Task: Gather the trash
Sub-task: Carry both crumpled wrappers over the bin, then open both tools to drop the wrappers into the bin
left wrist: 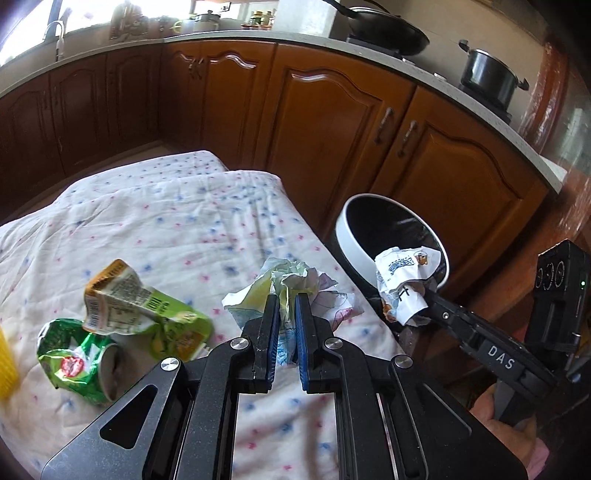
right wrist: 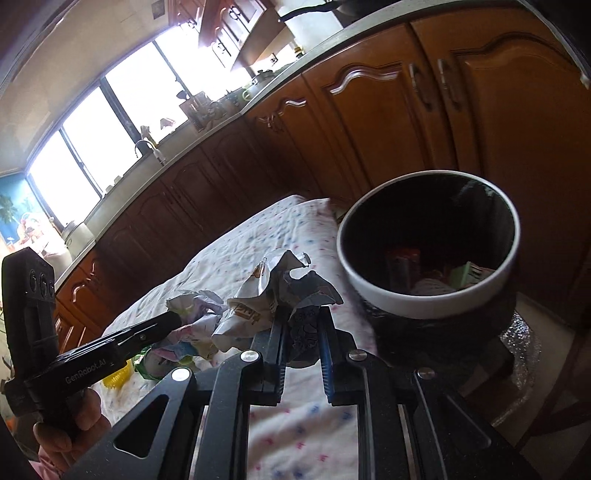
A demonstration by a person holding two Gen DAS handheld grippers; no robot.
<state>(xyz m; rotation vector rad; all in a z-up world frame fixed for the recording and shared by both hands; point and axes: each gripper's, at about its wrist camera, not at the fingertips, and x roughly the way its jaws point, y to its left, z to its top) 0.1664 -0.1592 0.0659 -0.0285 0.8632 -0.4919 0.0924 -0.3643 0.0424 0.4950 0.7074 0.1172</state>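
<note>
My left gripper point(left wrist: 286, 297) is shut on a crumpled pastel paper wad point(left wrist: 295, 284), held above the speckled cloth point(left wrist: 166, 221). My right gripper point(right wrist: 303, 314) is shut on a crumpled white wrapper point(right wrist: 266, 291); that wrapper point(left wrist: 402, 280) hangs at the near rim of the white-rimmed trash bin point(left wrist: 347, 240) in the left wrist view. The bin point(right wrist: 424, 299) stands just right of the table and holds some litter. A crushed green can point(left wrist: 81, 358) and a flattened green carton point(left wrist: 140, 306) lie on the cloth to the left of my left gripper.
Wooden cabinets point(left wrist: 332, 122) run behind the table and bin under a pale counter with a wok point(left wrist: 388, 33) and a pot point(left wrist: 487, 74). A yellow object point(left wrist: 5, 365) sits at the far left edge. A hand point(right wrist: 70, 424) holds the left gripper's handle.
</note>
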